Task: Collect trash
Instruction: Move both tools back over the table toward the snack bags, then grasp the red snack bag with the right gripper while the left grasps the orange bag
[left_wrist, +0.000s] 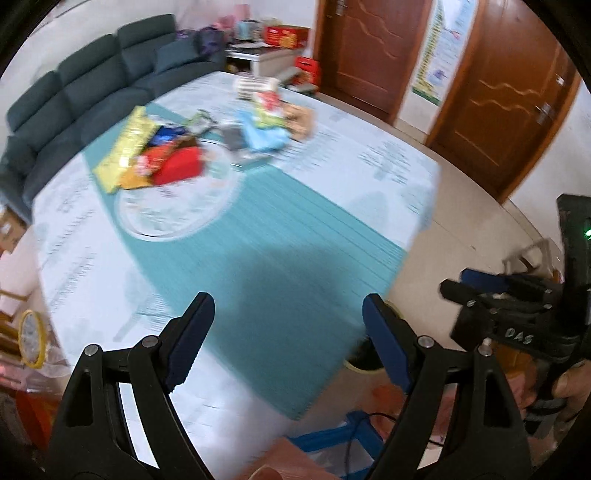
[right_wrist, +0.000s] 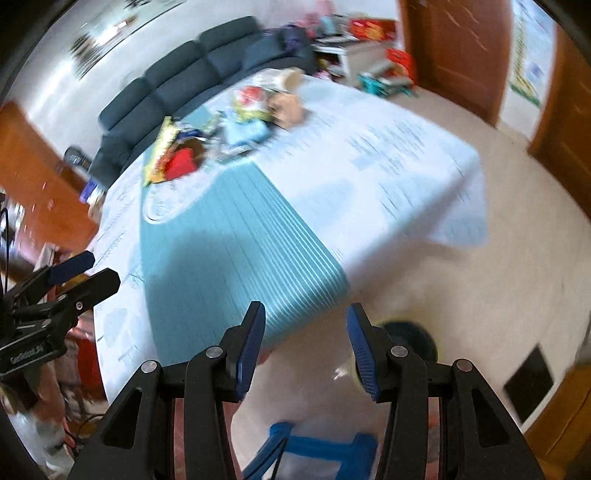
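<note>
Table (left_wrist: 332, 155) edge: bare near the grippers.
Left gripper (left_wrist: 288, 328): wide apart, empty.
Right gripper (right_wrist: 306, 338): apart, empty.
Wrappers (left_wrist: 162, 155): far side, blurred.

1. Right gripper (right_wrist: 306, 345) jaws stand apart, nothing between them; the teal runner (right_wrist: 236, 258) ends just ahead of the left finger.
2. Wrapper pile (right_wrist: 207, 125) lies far ahead, left of the fingers.
3. Dark bin (right_wrist: 410, 338) sits beside the right fingertip; left gripper (right_wrist: 79, 275) far left.

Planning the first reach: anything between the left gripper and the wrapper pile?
Nothing visible. The open left gripper faces bare teal mat up to the wrapper pile on the glass plate. Frames are blurred.
</note>
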